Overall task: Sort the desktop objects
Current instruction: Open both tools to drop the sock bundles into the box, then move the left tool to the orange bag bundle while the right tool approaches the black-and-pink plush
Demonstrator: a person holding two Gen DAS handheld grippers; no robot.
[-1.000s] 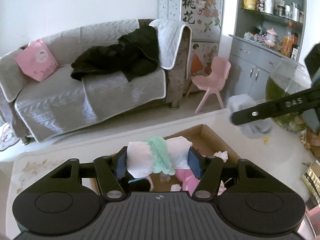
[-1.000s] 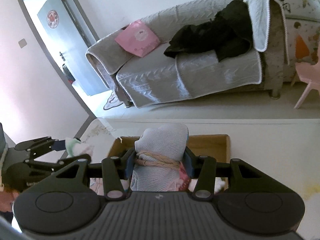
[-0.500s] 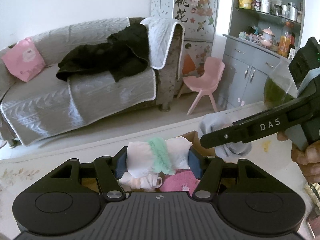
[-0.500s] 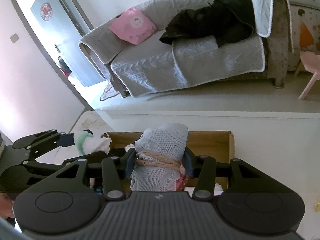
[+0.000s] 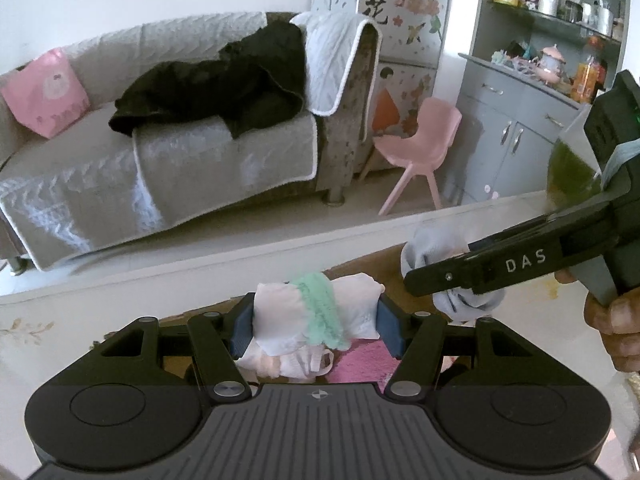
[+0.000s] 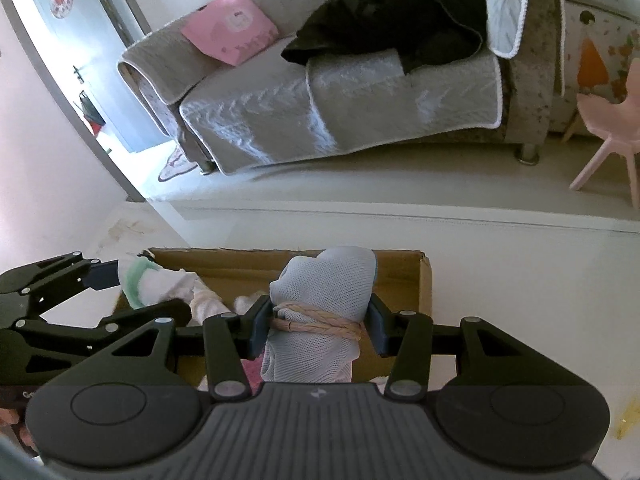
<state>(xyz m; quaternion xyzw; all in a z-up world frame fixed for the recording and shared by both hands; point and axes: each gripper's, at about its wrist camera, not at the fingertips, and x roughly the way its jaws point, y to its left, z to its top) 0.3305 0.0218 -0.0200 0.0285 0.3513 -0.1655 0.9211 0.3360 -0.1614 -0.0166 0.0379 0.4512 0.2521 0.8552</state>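
**Both grippers held rolled cloth bundles over the cardboard box**

Left wrist view: the left gripper (image 5: pixel 316 322) was clamped on a white bundle with a mint-green band (image 5: pixel 320 312), pinched between its two blue pads. Directly beneath the bundle lay pale and pink cloth items (image 5: pixel 352 368), inside the cardboard box (image 5: pixel 360 268), whose far rim showed just beyond the fingers. Ahead and to the right, the right gripper (image 5: pixel 452 280) reached in from the side, gripping a light blue bundle (image 5: pixel 424 248). A person's hand (image 5: pixel 612 328) held that tool's body at the far right.

Right wrist view: the right gripper (image 6: pixel 318 322) was closed on the light blue mesh bundle tied with a pink braided band (image 6: pixel 324 292), held above the open cardboard box (image 6: pixel 424 284). To its left, the left gripper (image 6: pixel 132 288) grasped the white and green bundle (image 6: pixel 156 284) over the box's left end. The box rested on a white table (image 6: pixel 500 280).
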